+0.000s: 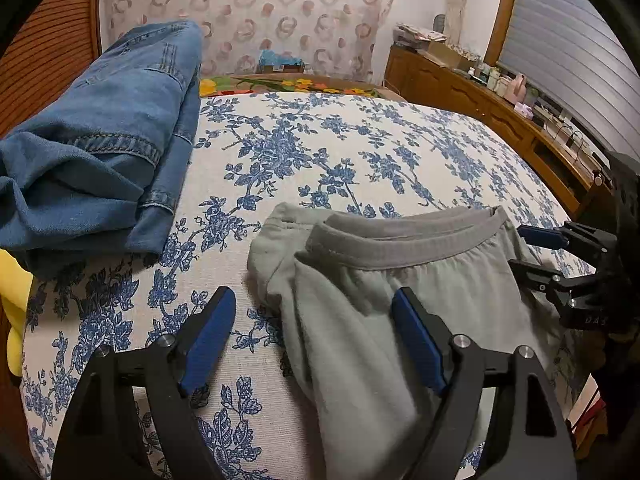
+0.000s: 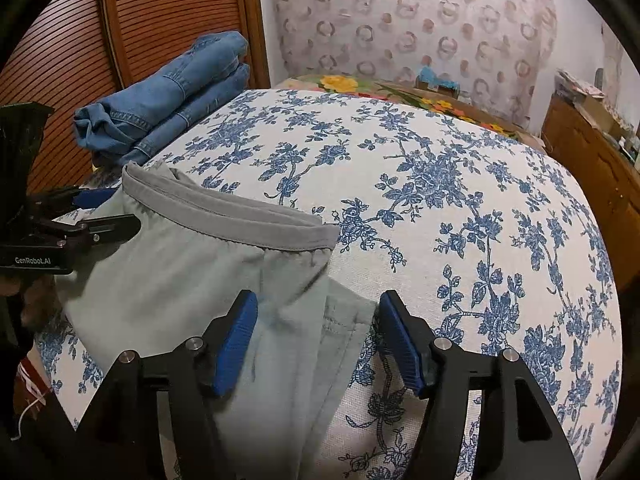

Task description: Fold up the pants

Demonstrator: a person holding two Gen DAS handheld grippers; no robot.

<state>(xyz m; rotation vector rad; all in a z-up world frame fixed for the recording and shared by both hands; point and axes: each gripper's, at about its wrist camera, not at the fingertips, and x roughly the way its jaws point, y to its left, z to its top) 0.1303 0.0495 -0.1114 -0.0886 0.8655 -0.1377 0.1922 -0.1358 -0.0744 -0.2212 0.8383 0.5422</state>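
While both tools hang over the bed with jaws spread and nothing pinched, the left gripper point(image 1: 312, 336) straddles one side edge of the grey pants point(image 1: 400, 280) and the right gripper point(image 2: 316, 336) the other. These pants lie on the floral bedspread point(image 2: 460, 200), waistband point(image 2: 228, 212) away from the person, seemingly doubled leg on leg. Folded jeans point(image 1: 100, 152) sit at the far left corner. Judging by this, the lengthwise fold looks done; the crosswise folds remain
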